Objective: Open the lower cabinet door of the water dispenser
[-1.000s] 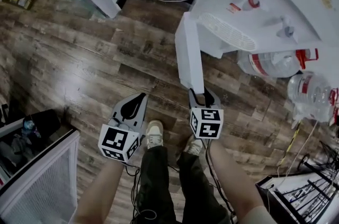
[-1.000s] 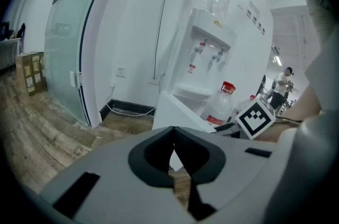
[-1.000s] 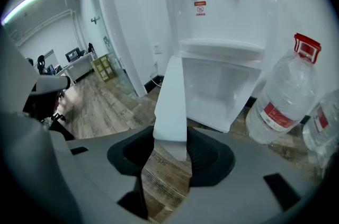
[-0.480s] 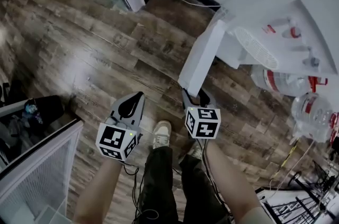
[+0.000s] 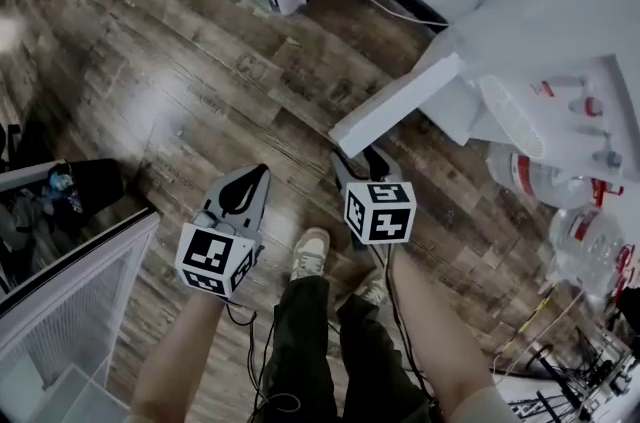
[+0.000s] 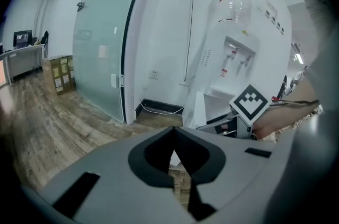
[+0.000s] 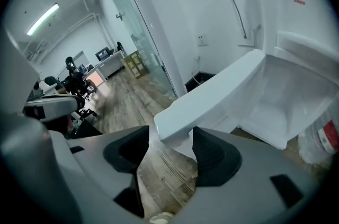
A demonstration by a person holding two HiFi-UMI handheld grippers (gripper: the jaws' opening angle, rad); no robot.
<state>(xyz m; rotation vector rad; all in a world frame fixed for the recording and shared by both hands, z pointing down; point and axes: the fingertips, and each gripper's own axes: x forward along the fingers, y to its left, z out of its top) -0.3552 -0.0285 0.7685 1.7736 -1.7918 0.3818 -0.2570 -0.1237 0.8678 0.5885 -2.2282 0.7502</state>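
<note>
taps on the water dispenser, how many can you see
2. A red tap and a bluish tap sit side by side on the water dispenser front, over the drip grille. None look hidden.

The lower cabinet door [image 5: 400, 101] on the water dispenser [image 5: 560, 21] is already swung wide open. It's a plain white slab, standing upright, attached at the dispenser's front corner with its free end poking out over the wood floor [image 5: 200, 81]. From the right gripper view you can see straight into the white compartment [image 7: 286, 96] behind it. The dispenser itself is a white floor unit with taps [image 5: 545, 89] above a slotted drip grille [image 5: 512, 116] and a clear bottle [image 6: 234, 3] on top.
</note>
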